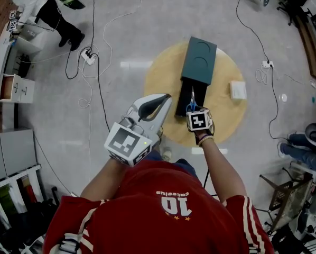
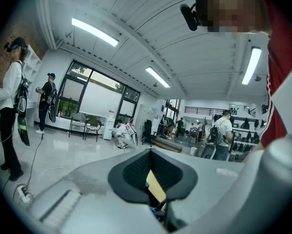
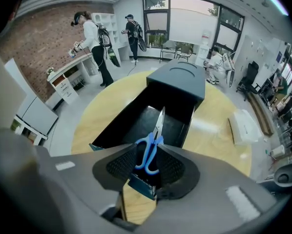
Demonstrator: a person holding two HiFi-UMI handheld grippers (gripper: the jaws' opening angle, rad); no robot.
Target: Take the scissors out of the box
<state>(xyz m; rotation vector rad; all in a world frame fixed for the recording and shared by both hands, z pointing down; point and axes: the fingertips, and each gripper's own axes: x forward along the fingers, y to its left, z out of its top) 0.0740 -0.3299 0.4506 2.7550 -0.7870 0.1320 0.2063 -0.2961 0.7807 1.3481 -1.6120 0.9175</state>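
– Scissors [image 3: 153, 141]: where are they?

– In the tray [image 3: 117, 126] that stands slid out of the dark teal box [image 3: 177, 79], on the round wooden table [image 3: 103, 110]. They lie flat on the tray's dark floor, blue handles toward me, closed blades pointing at the box.

– And your right gripper [image 3: 147, 150]?

– I hold it steeply downward over the near end of the tray. Its jaws stand wide apart, one pad on each side of the blue handles. The handles sit in the gap, but I see no squeeze on them, and the scissors rest on the tray floor.

– Does the head view agree?

– Yes. From above, the marker cube of that gripper covers the near end of the tray, and the blades show just past it, between cube and box.

– What about the left gripper [image 2: 150, 153]?

– It is held about level beside my body, at the near left edge of the table, well apart from the box. Its jaws meet at the tips, with only a thin sliver of yellow tabletop showing behind them lower down. Nothing is in them.

– Anything else on the table?

– One small white box [image 3: 243, 126], off to the right of the tray and clear of it.
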